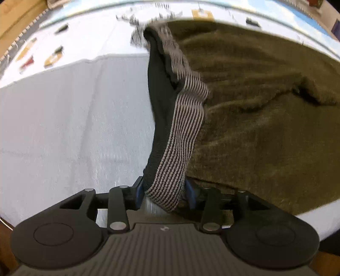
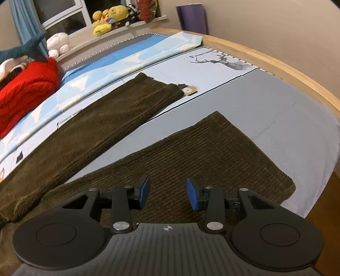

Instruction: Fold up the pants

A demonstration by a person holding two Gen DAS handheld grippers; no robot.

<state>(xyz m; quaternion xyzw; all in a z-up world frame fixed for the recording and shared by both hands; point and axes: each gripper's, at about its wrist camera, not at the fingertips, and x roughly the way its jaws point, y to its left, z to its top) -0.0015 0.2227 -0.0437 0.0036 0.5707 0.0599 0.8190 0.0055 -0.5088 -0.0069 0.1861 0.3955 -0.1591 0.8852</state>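
Olive-brown corduroy pants (image 2: 131,110) lie spread across the bed (image 2: 286,110), their two legs running away from the waist and parted, with a wedge of grey sheet showing between them. The farther leg (image 2: 119,106) reaches toward a folded blue-and-white blanket (image 2: 136,57) and ends just beside a small yellow printed patch on the sheet. The nearer leg (image 2: 212,152) lies flat, its hem close to the bed's edge.

The left gripper (image 1: 164,196) has its jaws clenched on the striped elastic waistband (image 1: 182,135), grey and black in fine ribs, with the black lining (image 1: 157,102) turned outward next to it. The band rises from the blue pads up and away, lifted off the sheet, and the olive cloth (image 1: 255,118) drapes off to the right of it. This view is smeared with motion blur.

The right gripper (image 2: 167,193) hovers over the nearer leg with its jaws released, blue pads (image 2: 144,190) apart and nothing between them; whether they touch the cloth below I cannot tell.

At the bed's far left sits a red quilted bundle (image 2: 27,89). Plush toys (image 2: 108,19) crowd the window ledge, and a pale wooden frame (image 2: 276,63) rims the mattress.
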